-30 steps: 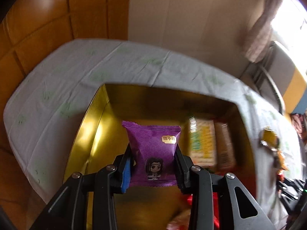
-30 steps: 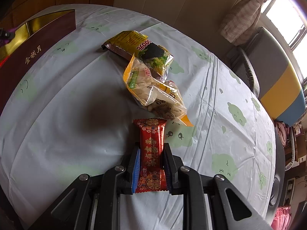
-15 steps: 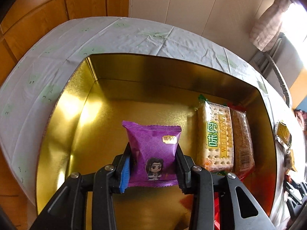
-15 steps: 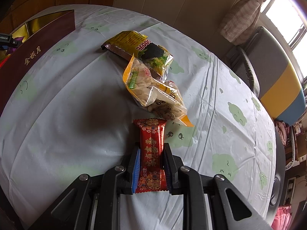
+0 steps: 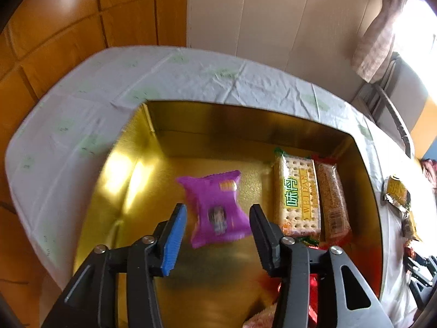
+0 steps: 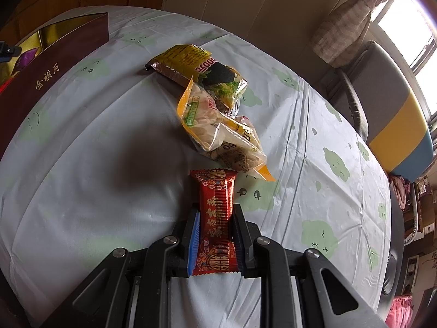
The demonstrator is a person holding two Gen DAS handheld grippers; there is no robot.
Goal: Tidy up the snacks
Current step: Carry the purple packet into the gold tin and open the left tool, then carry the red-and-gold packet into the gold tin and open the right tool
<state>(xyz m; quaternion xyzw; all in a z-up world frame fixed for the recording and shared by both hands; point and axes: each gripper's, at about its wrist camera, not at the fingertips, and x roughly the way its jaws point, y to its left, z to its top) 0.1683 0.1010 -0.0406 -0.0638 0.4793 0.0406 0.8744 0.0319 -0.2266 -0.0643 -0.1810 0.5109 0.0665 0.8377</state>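
A gold-lined box (image 5: 114,180) fills the left wrist view. Inside it a purple snack packet (image 5: 215,207) is blurred and free of the pads, lying between and beyond the jaws. My left gripper (image 5: 217,210) hangs over the box with its jaws opening. A cracker pack (image 5: 297,194) and a brown bar pack (image 5: 334,199) lie along the box's right side. In the right wrist view my right gripper (image 6: 214,210) is shut on a red snack bar (image 6: 215,213) above the tablecloth. The box's maroon outer wall (image 6: 54,73) shows at the far left there.
Yellow and clear snack bags (image 6: 215,109) lie piled on the white tablecloth (image 6: 82,177) just beyond the red bar. More red wrappers (image 5: 314,287) sit in the box's near right corner. A striped chair (image 6: 390,109) stands at the table's right edge.
The left jaws have spread and let go of the purple packet, which has dropped away into the box. The right gripper and its red bar have not moved.
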